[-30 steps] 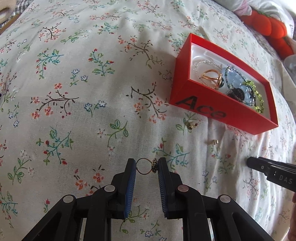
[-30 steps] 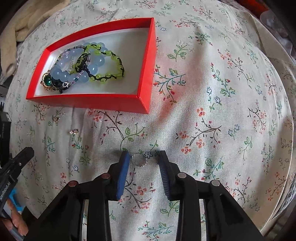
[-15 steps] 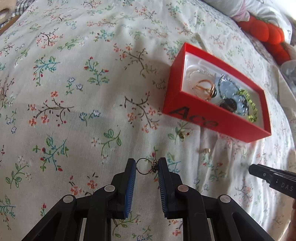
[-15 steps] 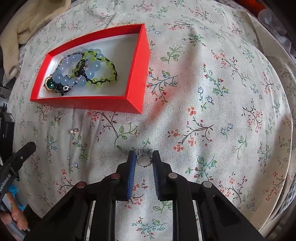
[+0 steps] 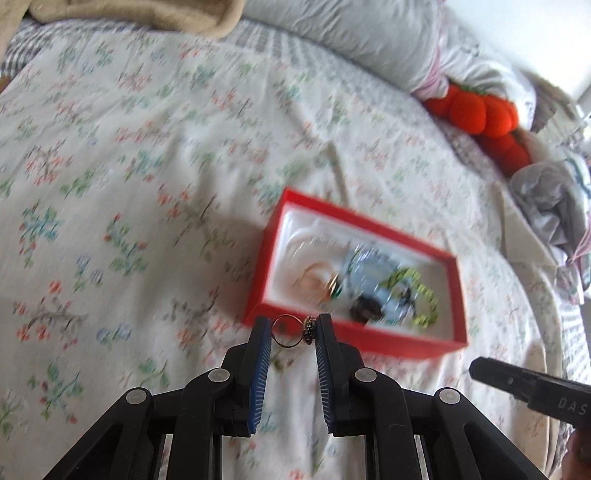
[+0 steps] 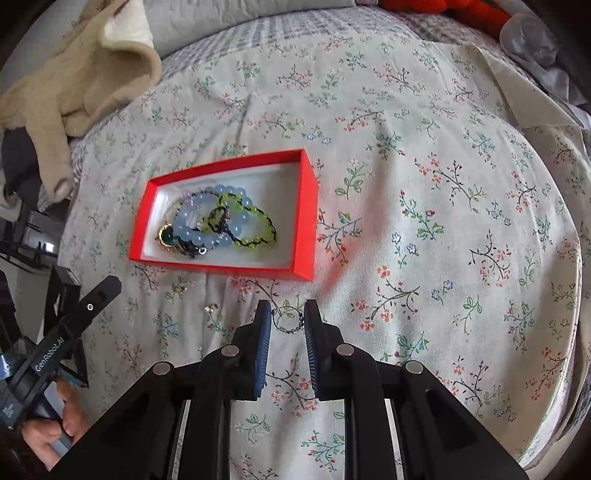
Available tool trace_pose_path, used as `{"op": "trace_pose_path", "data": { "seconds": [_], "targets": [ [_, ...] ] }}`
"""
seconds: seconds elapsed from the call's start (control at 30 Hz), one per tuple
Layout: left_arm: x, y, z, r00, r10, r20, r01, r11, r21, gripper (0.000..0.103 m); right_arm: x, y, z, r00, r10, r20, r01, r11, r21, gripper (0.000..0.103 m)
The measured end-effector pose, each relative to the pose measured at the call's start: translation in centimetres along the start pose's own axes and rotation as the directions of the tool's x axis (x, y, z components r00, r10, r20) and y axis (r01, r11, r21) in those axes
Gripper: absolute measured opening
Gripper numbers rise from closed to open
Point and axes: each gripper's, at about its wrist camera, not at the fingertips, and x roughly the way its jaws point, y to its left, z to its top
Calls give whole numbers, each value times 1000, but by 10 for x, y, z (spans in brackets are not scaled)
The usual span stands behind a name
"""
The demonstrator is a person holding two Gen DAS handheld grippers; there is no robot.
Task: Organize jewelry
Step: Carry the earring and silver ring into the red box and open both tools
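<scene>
A red box [image 5: 258, 280] [image 6: 306, 221] with a white lining lies on the floral bedspread and holds blue and green bead bracelets [image 6: 229, 221] and gold pieces. My left gripper [image 5: 291, 330] is shut on a thin ring with a dark stone [image 5: 290, 331], held in the air in front of the box's near wall. My right gripper [image 6: 289, 319] is shut on a small beaded silver ring [image 6: 288, 321], lifted off the bed, near the box's front right corner. Two small earrings [image 6: 211, 307] [image 6: 180, 291] lie on the cloth before the box.
A beige blanket [image 6: 81, 74] lies at the far left. Grey pillows [image 5: 351, 33] and an orange plush toy [image 5: 476, 110] lie at the far right. Crumpled grey cloth [image 5: 550, 199] lies at the right edge. The other gripper shows at each view's lower side [image 5: 528, 387] [image 6: 62, 339].
Both grippers have risen from the bed with their rings. The right gripper shut on the beaded ring. The left gripper has tilted up and moved toward the box; its view is blurred.
</scene>
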Motion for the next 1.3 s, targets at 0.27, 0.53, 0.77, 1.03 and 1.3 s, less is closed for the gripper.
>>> {"op": "trace_pose_path", "data": {
  "seconds": [0.27,0.53,0.77,1.03,1.3],
  "targets": [
    [25,-6,10,1000,1,-8,-1,1000,-20,19,6,13,17,999,18,46,-18,1000,0,19],
    [28,-16,11,1000,10,-5,-10,1000,-6,39,9,13,27,996,52,70,-54,998,30,19],
    [11,-13,4,999,48,1,-48,999,14,48,17,16,31,996,55,67,-58,997,48,19],
    [4,3,-5,993,113,-32,-113,994,13,57,23,18,34,996,58,67,-62,996,60,20],
    [7,11,-11,984,155,-91,-153,988,32,62,18,18,39,987,87,135,-93,995,36,44]
  ]
}}
